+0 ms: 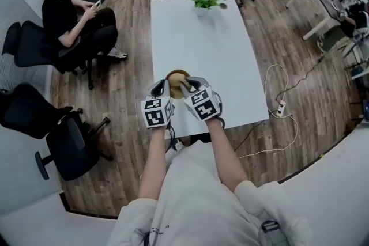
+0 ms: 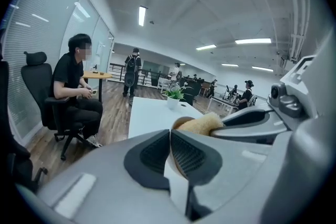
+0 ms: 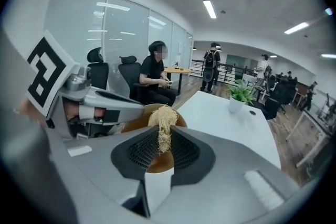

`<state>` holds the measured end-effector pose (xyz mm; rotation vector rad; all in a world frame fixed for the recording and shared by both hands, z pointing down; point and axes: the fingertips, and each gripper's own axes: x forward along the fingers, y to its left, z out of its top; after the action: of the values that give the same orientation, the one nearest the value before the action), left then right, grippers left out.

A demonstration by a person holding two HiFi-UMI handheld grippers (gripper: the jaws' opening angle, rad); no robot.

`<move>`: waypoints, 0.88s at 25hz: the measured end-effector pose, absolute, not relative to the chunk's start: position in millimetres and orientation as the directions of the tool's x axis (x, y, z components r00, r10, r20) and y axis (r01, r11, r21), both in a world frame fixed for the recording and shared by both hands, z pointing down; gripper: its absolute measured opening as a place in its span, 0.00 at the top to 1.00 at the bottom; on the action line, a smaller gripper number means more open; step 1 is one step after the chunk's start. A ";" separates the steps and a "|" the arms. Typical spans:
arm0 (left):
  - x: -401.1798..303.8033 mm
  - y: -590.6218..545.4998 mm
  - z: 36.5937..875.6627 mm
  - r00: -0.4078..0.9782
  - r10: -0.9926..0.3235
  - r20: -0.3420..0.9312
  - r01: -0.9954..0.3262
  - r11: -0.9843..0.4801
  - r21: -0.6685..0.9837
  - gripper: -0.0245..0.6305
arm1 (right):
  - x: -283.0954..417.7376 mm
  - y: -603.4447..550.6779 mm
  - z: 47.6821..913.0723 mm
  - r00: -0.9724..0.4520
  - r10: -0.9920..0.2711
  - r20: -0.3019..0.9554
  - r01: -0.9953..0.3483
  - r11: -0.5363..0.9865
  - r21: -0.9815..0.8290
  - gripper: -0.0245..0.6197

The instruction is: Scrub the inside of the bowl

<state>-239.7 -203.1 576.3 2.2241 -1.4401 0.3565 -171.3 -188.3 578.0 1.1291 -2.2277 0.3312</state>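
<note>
Bowl (image 1: 173, 79) on white office table (image 1: 202, 43), rim in closed left tool (image 2: 170, 153), fibrous scrubber (image 3: 163, 119) in closed right tool (image 3: 164, 145)

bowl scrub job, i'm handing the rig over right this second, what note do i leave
Left tool: shut on the rim of the brown bowl, holding it over the near end of the white table.
Right tool: shut on a straw-coloured scrubber, which pokes down inside the bowl.
Done: bowl gripped, scrubber in it. How much is already scrubbed cannot be told.
Left: probably work the scrubber round the whole inside, then release both.
</note>
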 end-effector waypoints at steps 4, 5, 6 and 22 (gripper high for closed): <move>-231.0 -195.4 572.0 0.402 -0.791 0.462 -0.916 -0.356 0.188 0.95 | -152.8 -187.3 567.4 -0.445 -0.669 0.596 -0.817 0.576 0.036 0.83; -225.5 -195.4 571.0 0.402 -0.789 0.464 -0.915 -0.361 0.180 0.95 | -146.0 -185.6 565.6 -0.438 -0.674 0.595 -0.820 0.571 0.044 0.83; -221.9 -196.8 570.8 0.402 -0.787 0.468 -0.915 -0.365 0.171 0.95 | -139.8 -184.7 564.2 -0.428 -0.682 0.593 -0.826 0.562 0.050 0.83; -107.0 -189.3 584.0 0.500 -0.730 0.466 -0.793 -0.602 -0.092 0.95 | -20.7 -194.4 541.9 -0.380 -0.784 0.492 -0.910 0.413 -0.045 0.83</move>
<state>-107.0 -189.3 584.0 2.6028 -1.3286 0.7099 -20.7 -194.4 541.9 1.4490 -2.2782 0.4362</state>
